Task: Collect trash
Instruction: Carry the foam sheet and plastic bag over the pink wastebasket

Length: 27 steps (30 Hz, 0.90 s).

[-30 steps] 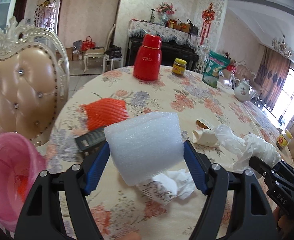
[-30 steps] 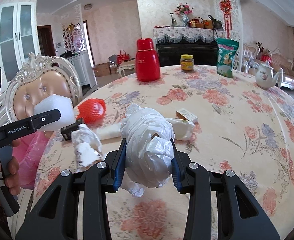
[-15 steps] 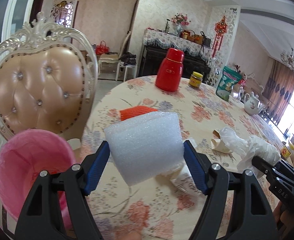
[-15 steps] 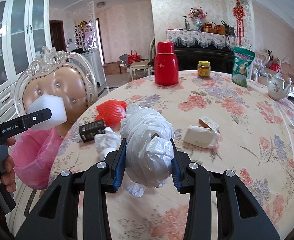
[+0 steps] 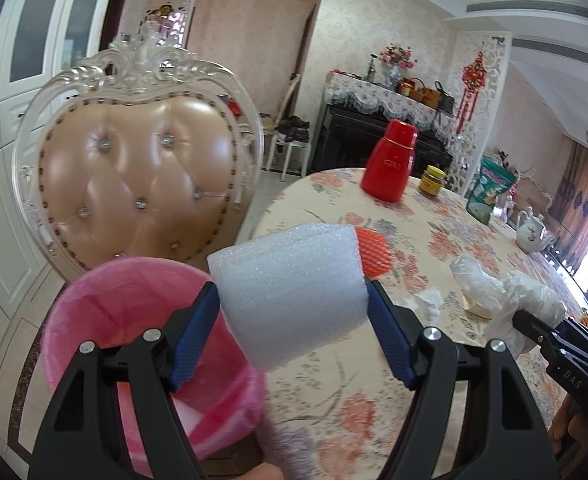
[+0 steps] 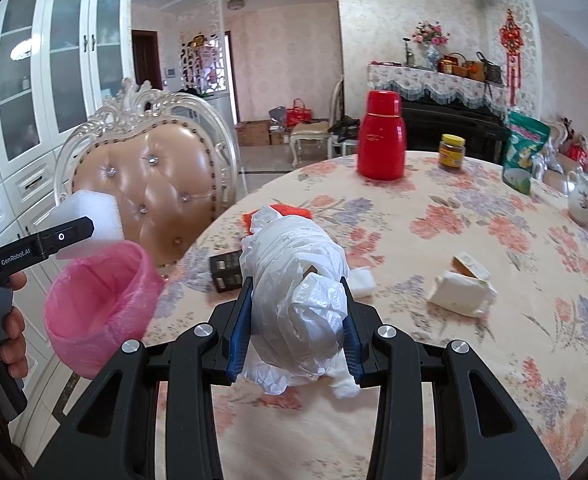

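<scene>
left gripper (image 5: 294, 320), bottom centre of the left wrist view, is clamped on a white foam roll (image 5: 289, 296) w/ both blue pads pressed into its sides. the roll sits just right of and above the pink-lined bin (image 5: 133, 336), which fills the lower left of that frame, beside the table (image 5: 374, 400) edge and in front of a tufted chair (image 5: 141, 176).

right gripper (image 6: 296, 320), bottom centre of the right wrist view, is closed around a crumpled white plastic bag (image 6: 298, 292), held over the floral tablecloth. in this view the foam roll (image 6: 89, 220) is at mid left, directly above the bin (image 6: 97, 308).

other trash on the table: orange foam net (image 5: 374, 252) behind the roll, black box (image 6: 225, 272) left of the bag, torn white carton (image 6: 462, 288) at mid right, crumpled tissue (image 5: 422, 304). far side, upper centre: red thermos (image 6: 382, 136), jar (image 6: 451, 152), green pouch (image 6: 524, 148), teapot (image 6: 586, 196) at right edge.
</scene>
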{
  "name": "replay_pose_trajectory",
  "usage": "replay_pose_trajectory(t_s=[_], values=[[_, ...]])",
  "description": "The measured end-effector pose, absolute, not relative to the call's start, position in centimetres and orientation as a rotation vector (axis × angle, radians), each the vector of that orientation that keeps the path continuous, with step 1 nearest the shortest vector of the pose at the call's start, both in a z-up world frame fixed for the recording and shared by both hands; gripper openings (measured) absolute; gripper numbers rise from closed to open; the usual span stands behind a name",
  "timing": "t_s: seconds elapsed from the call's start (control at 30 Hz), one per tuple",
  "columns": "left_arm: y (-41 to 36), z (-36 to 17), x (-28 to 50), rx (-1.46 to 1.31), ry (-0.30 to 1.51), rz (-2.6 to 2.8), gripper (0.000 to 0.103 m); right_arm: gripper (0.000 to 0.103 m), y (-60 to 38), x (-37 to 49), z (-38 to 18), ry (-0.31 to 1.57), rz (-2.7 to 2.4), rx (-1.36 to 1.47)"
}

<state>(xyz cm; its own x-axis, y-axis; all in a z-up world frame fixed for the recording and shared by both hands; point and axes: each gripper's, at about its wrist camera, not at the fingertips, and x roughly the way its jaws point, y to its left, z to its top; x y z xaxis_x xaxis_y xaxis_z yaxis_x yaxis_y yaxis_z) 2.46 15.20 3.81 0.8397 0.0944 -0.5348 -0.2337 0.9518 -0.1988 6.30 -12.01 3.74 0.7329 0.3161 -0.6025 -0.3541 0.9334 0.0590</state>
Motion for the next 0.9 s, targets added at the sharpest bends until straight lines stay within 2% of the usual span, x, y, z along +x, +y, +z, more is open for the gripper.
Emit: replay_pose_trajectory(t_s=[0.9], values=[[26.5, 3.2, -3.8, -0.317, 0.534, 0.337, 0.073, 0.038, 4.4, 6.6, 3.7, 0.671, 0.626, -0.151]])
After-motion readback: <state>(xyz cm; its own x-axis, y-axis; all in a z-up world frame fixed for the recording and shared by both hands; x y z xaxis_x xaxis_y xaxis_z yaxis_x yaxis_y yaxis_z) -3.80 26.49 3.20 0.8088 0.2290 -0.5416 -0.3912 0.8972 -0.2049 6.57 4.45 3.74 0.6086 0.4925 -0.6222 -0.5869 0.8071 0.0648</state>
